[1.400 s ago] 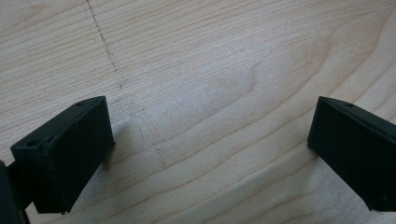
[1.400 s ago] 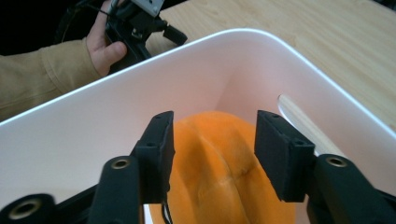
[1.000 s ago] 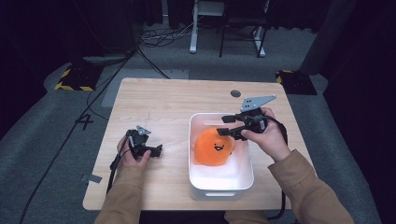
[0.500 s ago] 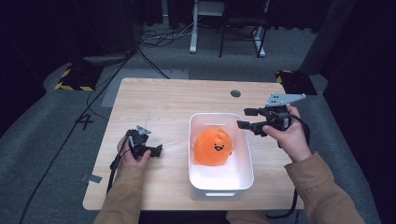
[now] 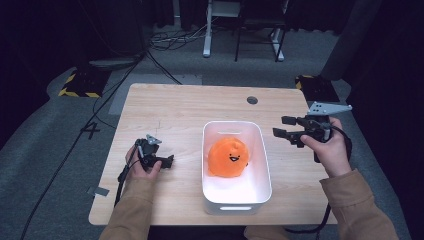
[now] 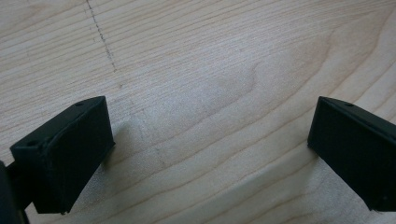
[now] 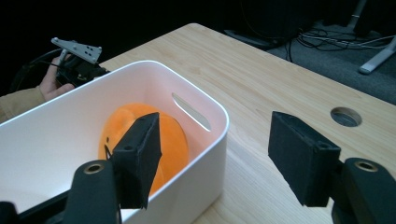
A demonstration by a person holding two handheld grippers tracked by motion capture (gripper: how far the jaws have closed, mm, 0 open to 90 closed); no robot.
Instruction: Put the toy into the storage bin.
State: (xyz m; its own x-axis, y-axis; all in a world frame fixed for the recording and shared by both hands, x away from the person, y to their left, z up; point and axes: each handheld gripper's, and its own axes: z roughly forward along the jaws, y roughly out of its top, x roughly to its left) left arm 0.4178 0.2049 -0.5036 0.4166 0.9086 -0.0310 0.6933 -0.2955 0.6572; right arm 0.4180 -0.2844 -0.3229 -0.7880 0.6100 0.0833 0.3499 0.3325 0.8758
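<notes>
Judging by its look, the orange plush toy (image 5: 230, 156) is soft and light, so pinch its rounded top with your right claw (image 5: 286, 126), now wide and empty.

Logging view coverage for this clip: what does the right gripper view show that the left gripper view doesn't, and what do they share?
Right gripper view: the white bin holding the orange plush toy, the table's round cable hole, and farther off the left gripper in its hand. Left gripper view: a faint dashed pencil line on the wood. Both: the light wooden table and their own black jaws, spread apart with nothing between them.
</notes>
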